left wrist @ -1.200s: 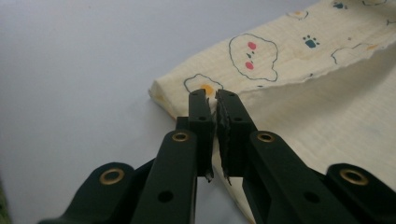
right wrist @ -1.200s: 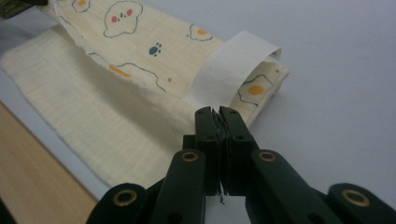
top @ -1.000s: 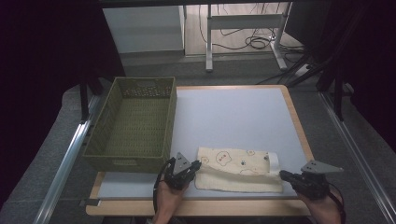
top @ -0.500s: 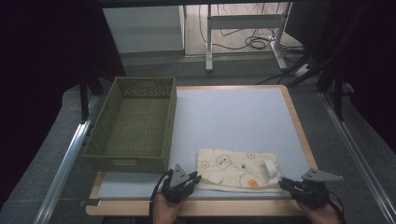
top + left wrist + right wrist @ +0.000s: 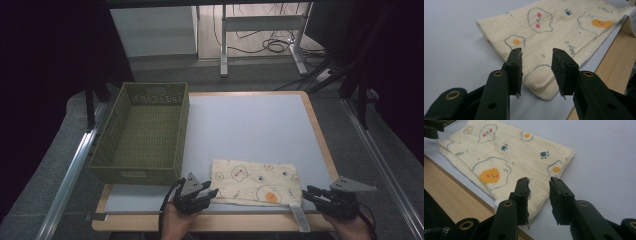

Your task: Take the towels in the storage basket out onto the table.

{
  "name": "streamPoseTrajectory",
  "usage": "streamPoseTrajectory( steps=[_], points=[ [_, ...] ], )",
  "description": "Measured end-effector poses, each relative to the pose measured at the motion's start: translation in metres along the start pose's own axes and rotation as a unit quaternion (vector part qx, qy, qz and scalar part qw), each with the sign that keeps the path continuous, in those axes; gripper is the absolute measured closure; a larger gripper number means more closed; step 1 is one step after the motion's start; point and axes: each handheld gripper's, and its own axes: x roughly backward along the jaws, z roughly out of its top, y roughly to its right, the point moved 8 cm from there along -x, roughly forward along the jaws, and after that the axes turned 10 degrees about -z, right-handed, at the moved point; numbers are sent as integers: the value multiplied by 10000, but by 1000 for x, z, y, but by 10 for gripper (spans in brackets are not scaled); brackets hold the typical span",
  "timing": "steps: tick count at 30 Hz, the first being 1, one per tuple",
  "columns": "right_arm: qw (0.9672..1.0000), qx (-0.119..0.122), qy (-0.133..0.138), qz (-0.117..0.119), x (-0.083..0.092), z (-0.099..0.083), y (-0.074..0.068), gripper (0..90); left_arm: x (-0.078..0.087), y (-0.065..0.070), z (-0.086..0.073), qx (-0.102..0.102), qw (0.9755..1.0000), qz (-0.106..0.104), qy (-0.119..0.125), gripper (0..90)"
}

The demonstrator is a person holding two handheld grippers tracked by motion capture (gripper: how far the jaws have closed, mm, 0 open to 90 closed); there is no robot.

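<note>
A folded cream cloth (image 5: 255, 181) printed with fried eggs and paw marks lies flat near the table's front edge. My left gripper (image 5: 214, 192) sits at its near left corner. In the left gripper view the jaws of this gripper (image 5: 536, 65) stand apart over that corner of the cloth (image 5: 554, 32), and the pads do not press it. My right gripper (image 5: 306, 192) sits at the near right corner. Its jaws (image 5: 539, 187) are likewise parted above the cloth's edge (image 5: 506, 157). Both pairs of jaws have just been opening.
An olive woven basket (image 5: 145, 130) stands at the table's left. A pale mat (image 5: 250, 125) covers the table inside a wooden rim (image 5: 240, 222). A white label strip (image 5: 298, 216) hangs from the cloth's near right corner over the wood.
Both grippers have let go of the cloth's near corners and their jaws have parted. Both hands have drawn back slightly toward the front edge. The cloth has stayed in place.
</note>
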Motion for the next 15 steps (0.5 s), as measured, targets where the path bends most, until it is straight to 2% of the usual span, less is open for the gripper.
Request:
streamPoseTrajectory(
  steps=[4, 7, 12, 15],
  points=[
    [9998, 8, -144, 123, -8, -10, -5, 657, -5, 0, -6, 15, 9999, -21, -141, 603],
    [9996, 17, -273, 108, -13, -19, -8, 642, -8, -2, -9, -9, 9997, -13, -252, 610],
    [9992, -6, -381, 106, -20, -24, -8, 667, -9, -2, -10, -164, 9991, 56, -383, 758],
    [9991, 34, -414, 57, -22, -23, -9, 766, -9, 1, -10, -259, 9988, 79, -419, 856]
  ],
)
